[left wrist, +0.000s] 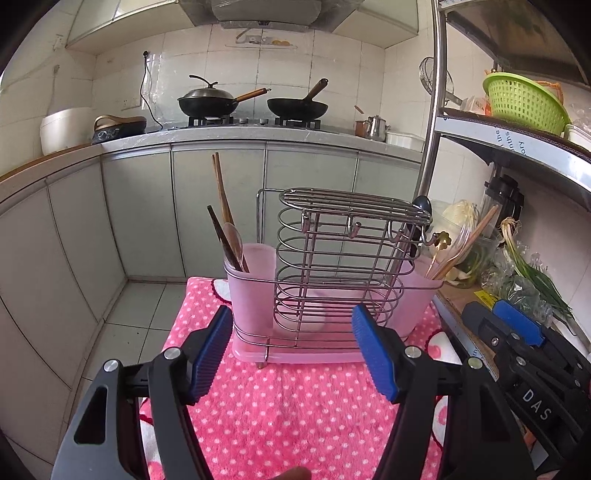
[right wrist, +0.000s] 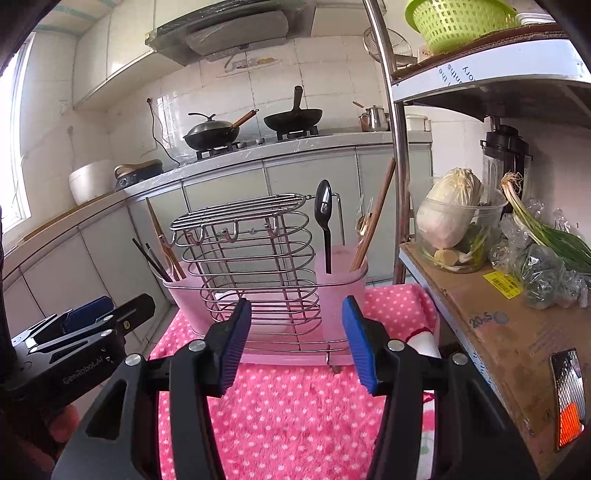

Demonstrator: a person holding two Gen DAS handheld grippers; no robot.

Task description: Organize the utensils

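A wire utensil rack point(left wrist: 332, 258) point(right wrist: 251, 258) with a pink tray and two pink cups stands on a pink dotted towel point(left wrist: 288, 406) point(right wrist: 288, 406). The left cup point(left wrist: 251, 280) point(right wrist: 184, 291) holds wooden chopsticks point(left wrist: 221, 199) and a wooden spoon point(left wrist: 233, 240). The right cup point(left wrist: 424, 280) point(right wrist: 340, 280) holds a black spoon point(right wrist: 324, 218) and wooden chopsticks point(right wrist: 376, 214). My left gripper point(left wrist: 291, 350) is open and empty, just in front of the rack. My right gripper point(right wrist: 295, 343) is open and empty, also in front of it, and shows at the right of the left wrist view point(left wrist: 517, 325).
A metal shelf point(right wrist: 480, 288) to the right holds a cabbage in a clear tub point(right wrist: 454, 221), green onions point(right wrist: 546, 236) and a green colander point(right wrist: 458, 22). Behind are cabinets and a counter point(left wrist: 258, 136) with two woks point(left wrist: 255, 103). The left gripper shows at the left of the right wrist view point(right wrist: 88, 317).
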